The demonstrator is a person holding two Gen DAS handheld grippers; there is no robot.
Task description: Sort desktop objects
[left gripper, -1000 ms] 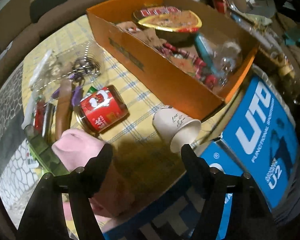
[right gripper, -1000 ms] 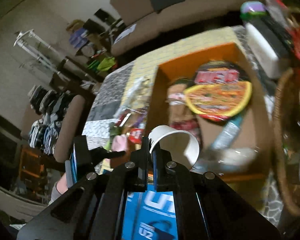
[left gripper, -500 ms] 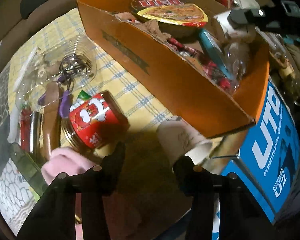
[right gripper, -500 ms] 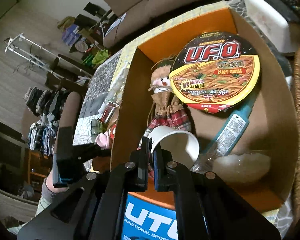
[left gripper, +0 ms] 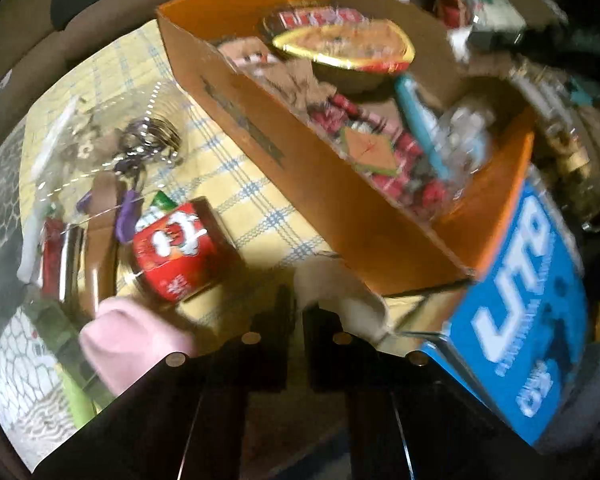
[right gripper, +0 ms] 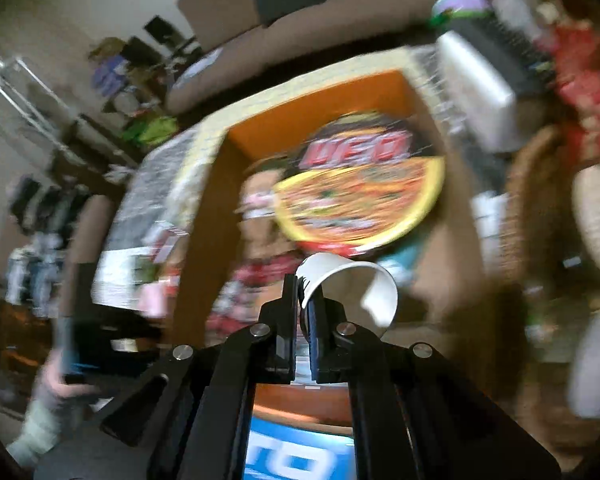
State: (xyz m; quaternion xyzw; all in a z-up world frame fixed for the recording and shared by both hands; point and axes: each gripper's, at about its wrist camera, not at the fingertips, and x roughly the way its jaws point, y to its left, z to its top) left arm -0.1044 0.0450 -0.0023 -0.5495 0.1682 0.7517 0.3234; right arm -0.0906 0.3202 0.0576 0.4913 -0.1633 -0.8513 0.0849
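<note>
My left gripper (left gripper: 298,312) hangs over the checked tablecloth just in front of the orange cardboard box (left gripper: 340,208). Its jaws are closing to a pinch on the wall of a paper cup (left gripper: 340,292) that lies on its side there. This view is blurred. My right gripper (right gripper: 301,284) is shut on the rim of a second white paper cup (right gripper: 352,288). It holds that cup tilted above the inside of the orange box (right gripper: 204,240), near a U.F.O. noodle bowl (right gripper: 360,184) and a cloth doll.
On the cloth to the left lie a red can (left gripper: 172,252), a pink object (left gripper: 132,340) and a clear bag of keys (left gripper: 148,136). A blue UTO carton (left gripper: 516,312) sits against the box's near end. A wicker basket (right gripper: 536,208) stands right of the box.
The left jaws went from wide open to shut at the lying cup. The right gripper carried its cup further over the box and lower.
</note>
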